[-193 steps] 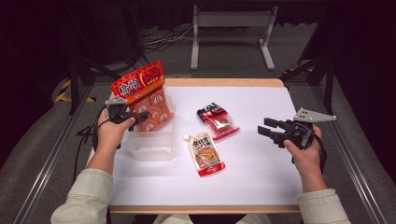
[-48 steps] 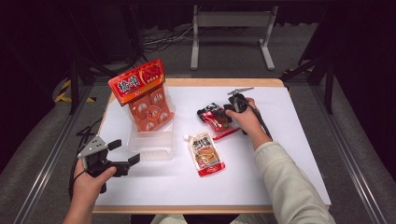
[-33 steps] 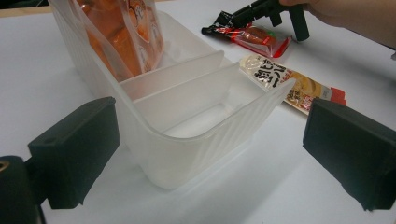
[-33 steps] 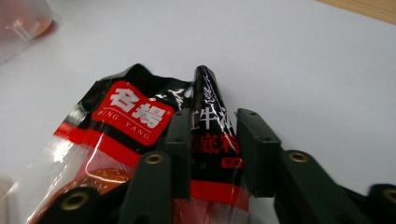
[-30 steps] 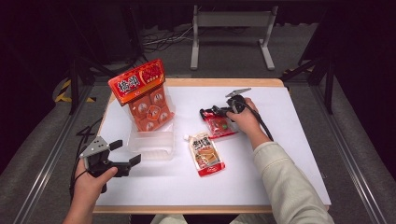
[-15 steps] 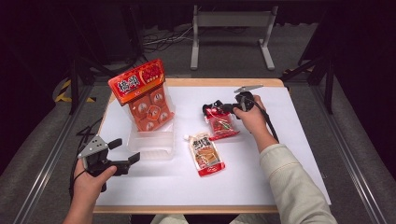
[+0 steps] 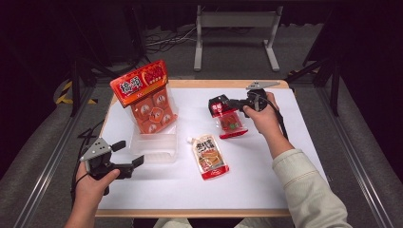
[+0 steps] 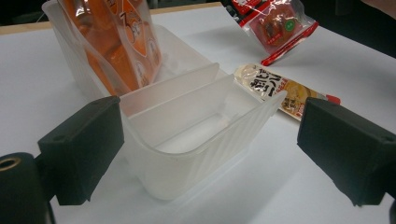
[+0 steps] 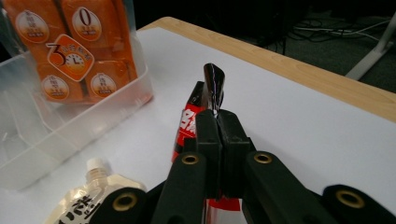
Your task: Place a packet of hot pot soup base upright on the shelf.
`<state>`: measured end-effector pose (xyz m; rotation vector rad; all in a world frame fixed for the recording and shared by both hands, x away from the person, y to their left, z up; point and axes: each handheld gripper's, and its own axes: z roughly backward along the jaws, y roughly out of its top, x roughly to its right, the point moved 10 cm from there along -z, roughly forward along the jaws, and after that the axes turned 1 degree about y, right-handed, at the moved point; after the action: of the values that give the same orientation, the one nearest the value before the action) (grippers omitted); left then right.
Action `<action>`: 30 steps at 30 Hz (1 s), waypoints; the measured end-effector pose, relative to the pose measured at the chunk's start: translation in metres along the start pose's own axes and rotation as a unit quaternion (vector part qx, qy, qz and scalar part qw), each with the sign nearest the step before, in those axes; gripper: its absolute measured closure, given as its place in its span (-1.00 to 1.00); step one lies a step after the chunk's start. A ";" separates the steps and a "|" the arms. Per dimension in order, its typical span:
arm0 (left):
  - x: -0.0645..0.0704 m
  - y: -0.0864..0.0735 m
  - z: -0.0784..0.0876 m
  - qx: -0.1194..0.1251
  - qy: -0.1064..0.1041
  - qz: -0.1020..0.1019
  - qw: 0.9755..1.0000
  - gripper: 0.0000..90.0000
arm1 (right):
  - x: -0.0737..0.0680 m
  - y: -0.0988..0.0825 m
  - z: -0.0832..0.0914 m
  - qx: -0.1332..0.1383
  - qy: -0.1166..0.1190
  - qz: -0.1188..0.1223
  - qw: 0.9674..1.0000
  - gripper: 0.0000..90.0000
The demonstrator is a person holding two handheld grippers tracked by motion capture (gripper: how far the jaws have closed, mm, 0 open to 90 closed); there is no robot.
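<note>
With the orange bag [image 7: 151,102] already standing in the bin [image 7: 154,145], the right gripper [image 7: 227,105] pinches the red packet [image 7: 229,121] over the table, the pouch [image 7: 209,156] remains, and the left gripper [image 7: 127,159] waits wide, empty.

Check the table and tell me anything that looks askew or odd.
Nothing looks spilled or damaged. The tall orange snack bag leans back in the clear divided bin, sticking well above its rim. The right tongs pinch the red packet by its top edge. The spouted pouch lies flat.
</note>
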<state>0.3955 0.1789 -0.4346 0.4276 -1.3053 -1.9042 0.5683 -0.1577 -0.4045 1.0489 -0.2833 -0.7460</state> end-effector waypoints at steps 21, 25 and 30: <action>0.004 0.013 0.007 0.035 -0.001 0.023 0.999 -0.83 | -0.030 0.026 0.043 0.054 0.033 0.039 0.997 0.98; 0.005 0.014 0.006 0.040 0.002 0.024 0.999 -0.86 | -0.041 0.030 0.052 0.063 0.045 0.049 0.996 0.98; 0.002 0.018 0.007 0.055 0.008 0.035 0.998 -0.88 | -0.056 0.033 0.061 0.074 0.062 0.061 0.993 0.98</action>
<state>0.3966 0.1788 -0.4152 0.4469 -1.4011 -1.7737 0.5087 -0.1518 -0.3387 1.2016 -0.2956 -0.5542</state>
